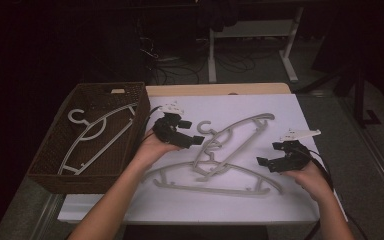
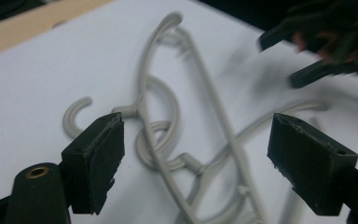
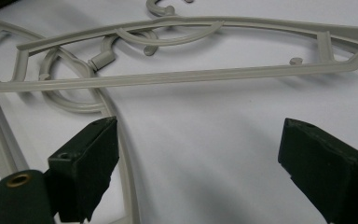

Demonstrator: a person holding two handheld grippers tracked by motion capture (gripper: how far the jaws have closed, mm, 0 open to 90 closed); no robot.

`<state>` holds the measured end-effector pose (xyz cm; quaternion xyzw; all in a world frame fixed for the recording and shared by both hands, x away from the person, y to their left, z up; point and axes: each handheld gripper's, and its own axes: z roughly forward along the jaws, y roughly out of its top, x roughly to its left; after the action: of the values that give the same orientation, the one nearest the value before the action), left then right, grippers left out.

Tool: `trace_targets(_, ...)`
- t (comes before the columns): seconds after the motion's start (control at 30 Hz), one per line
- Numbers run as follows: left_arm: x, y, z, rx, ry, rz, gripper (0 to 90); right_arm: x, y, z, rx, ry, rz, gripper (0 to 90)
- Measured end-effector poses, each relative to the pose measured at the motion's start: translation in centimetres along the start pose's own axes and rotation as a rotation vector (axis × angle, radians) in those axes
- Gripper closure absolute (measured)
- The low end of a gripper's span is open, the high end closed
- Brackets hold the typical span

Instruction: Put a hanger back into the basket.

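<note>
Two grey plastic hangers lie crossed on the white table top (image 1: 290,200). The upper hanger (image 1: 241,124) slants from the far right toward the middle. The lower hanger (image 1: 210,189) lies flat along the near side. My left gripper (image 1: 198,140) hovers by the hooks at the hangers' left end. Its jaws stand open, with the hook (image 2: 74,114) and the slanted hanger (image 2: 214,107) seen between and beyond them, untouched. My right gripper (image 1: 269,154) is at the hangers' right end, open and empty, facing a hanger's bar (image 3: 177,77).
A brown wicker basket (image 1: 45,165) stands at the table's left edge with one white hanger (image 1: 97,132) inside. A bare wooden strip (image 1: 220,89) runs along the far edge. Beyond it are a dark floor, cables and white table legs (image 1: 290,50).
</note>
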<state>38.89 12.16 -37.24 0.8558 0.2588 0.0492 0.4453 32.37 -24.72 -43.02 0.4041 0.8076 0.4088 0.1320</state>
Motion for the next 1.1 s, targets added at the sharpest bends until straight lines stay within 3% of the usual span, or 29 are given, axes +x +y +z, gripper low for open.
trace_targets(0.03, 0.2, -0.5, 1.3, 0.027, 0.011, 0.000, 20.8, 0.1, 0.0, 0.0, 0.003, -0.001, 0.001, 12.0)
trace_targets(0.07, 0.2, -0.5, 1.3, 0.027, 0.011, 0.000, 21.4, 0.1, 0.0, 0.0, 0.003, -0.001, 0.001, 12.0)
trace_targets(0.17, 0.8, -1.7, 3.7, 0.081, 0.019, -0.007, 25.9, 0.0, 0.0, -0.1, -0.001, -0.004, -0.002, 12.0)
trace_targets(0.23, 0.8, -1.7, 3.7, 0.081, 0.019, -0.007, 27.7, 0.0, 0.0, -0.1, -0.001, -0.006, -0.002, 12.0)
trace_targets(0.27, 0.9, -2.2, 5.0, 0.112, 0.035, -0.002, 30.5, 0.1, -0.1, -0.1, -0.002, -0.008, 0.000, 12.1)
trace_targets(0.37, 0.9, -2.6, 5.9, 0.147, 0.051, 0.012, 35.1, 0.1, -0.3, -0.1, 0.005, -0.013, 0.000, 12.1)
trace_targets(0.7, 1.1, -4.1, 7.4, 0.221, 0.069, 0.017, 49.1, 0.1, -0.5, -0.1, 0.010, -0.017, 0.002, 12.1)
trace_targets(0.77, 1.0, -4.2, 7.6, 0.239, 0.081, 0.035, 52.4, 0.1, -0.5, -0.1, 0.010, -0.016, 0.002, 12.1)
trace_targets(0.93, 1.1, -4.2, 7.2, 0.254, 0.108, 0.053, 58.5, 0.1, -0.5, -0.2, 0.009, -0.016, 0.003, 12.1)
trace_targets(1.1, 2.1, -4.4, 6.6, 0.258, 0.126, 0.028, 61.7, 0.1, -0.5, -0.1, 0.010, -0.016, 0.002, 12.1)
